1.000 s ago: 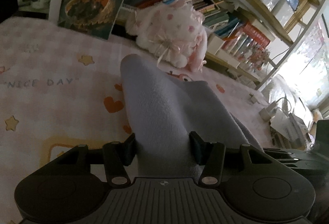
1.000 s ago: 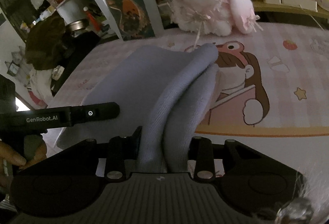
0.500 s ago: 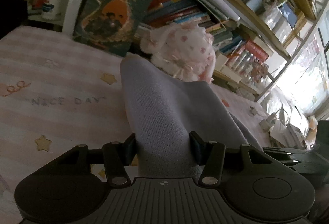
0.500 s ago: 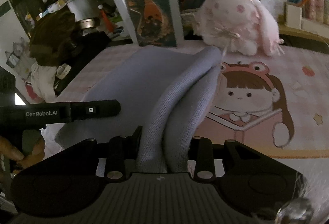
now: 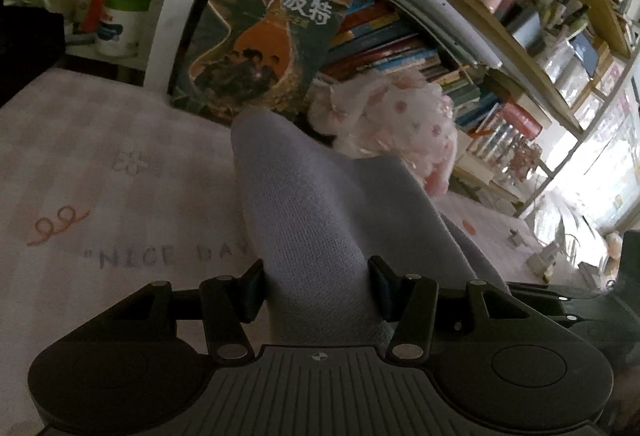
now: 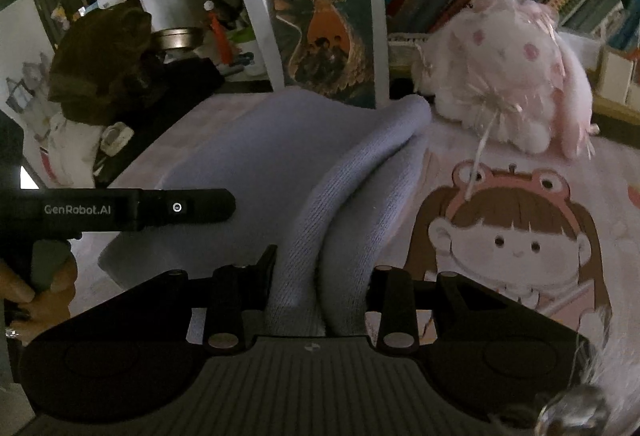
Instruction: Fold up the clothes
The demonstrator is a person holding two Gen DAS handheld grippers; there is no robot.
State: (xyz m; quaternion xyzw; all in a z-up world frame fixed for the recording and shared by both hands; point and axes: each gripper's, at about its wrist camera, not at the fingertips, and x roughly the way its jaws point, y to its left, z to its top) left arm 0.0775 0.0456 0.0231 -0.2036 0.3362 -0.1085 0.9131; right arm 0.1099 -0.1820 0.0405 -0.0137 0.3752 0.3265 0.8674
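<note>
A lavender knit garment (image 5: 320,220) lies over a pink printed bed sheet (image 5: 100,195). My left gripper (image 5: 316,288) is shut on a bunched fold of it, which stretches away from the jaws toward the shelf. My right gripper (image 6: 320,280) is shut on another doubled fold of the same garment (image 6: 248,163), whose flat part spreads to the left. The left gripper also shows in the right wrist view (image 6: 120,209), at the garment's left edge, held by a hand.
A pink plush rabbit (image 6: 512,75) and an upright book (image 6: 328,23) stand at the sheet's far edge, in front of bookshelves (image 5: 500,47). A dark bundle (image 6: 104,63) and clutter sit off the bed's left side. The sheet shows a cartoon girl print (image 6: 512,236).
Both grippers have carried the held folds forward toward the book and the plush rabbit, which now look closer. The grips have not changed.
</note>
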